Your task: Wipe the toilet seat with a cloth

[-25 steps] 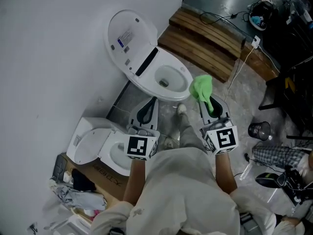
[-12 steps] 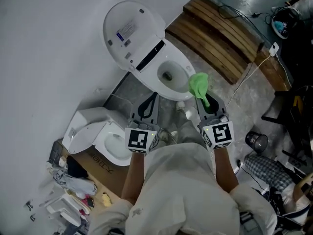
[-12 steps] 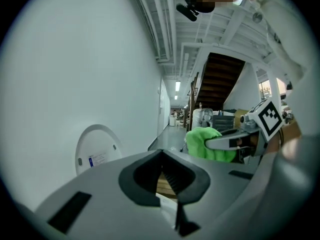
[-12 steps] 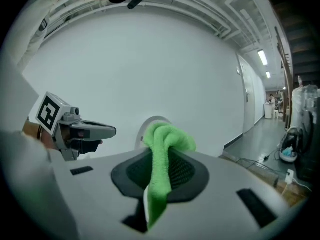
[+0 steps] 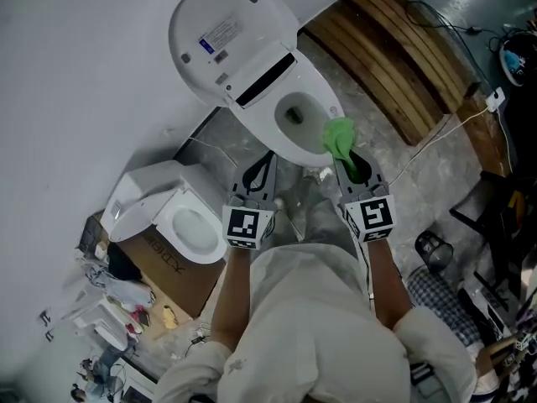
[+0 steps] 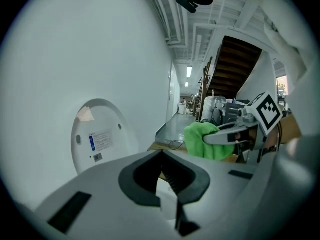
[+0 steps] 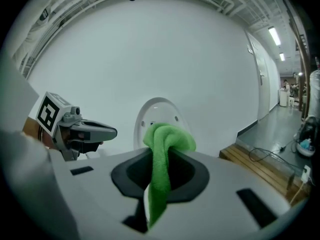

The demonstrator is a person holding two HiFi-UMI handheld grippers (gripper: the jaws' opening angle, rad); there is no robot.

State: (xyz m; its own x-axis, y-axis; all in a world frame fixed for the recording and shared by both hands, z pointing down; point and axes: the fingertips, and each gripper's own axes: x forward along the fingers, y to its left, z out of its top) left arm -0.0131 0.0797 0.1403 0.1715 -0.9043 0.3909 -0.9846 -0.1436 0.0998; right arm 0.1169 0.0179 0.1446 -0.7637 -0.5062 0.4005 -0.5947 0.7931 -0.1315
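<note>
R gripper (image 5: 345, 156): clenched on green cloth (image 5: 339, 134); cloth bunched at tips, over toilet seat (image 5: 277, 145) front-right rim, contact unclear.
L gripper (image 5: 264, 168): jaws together, empty, near seat front.
Step tip: lower cloth flat onto rim, light pressure, sweep round; keep L clear.
</note>
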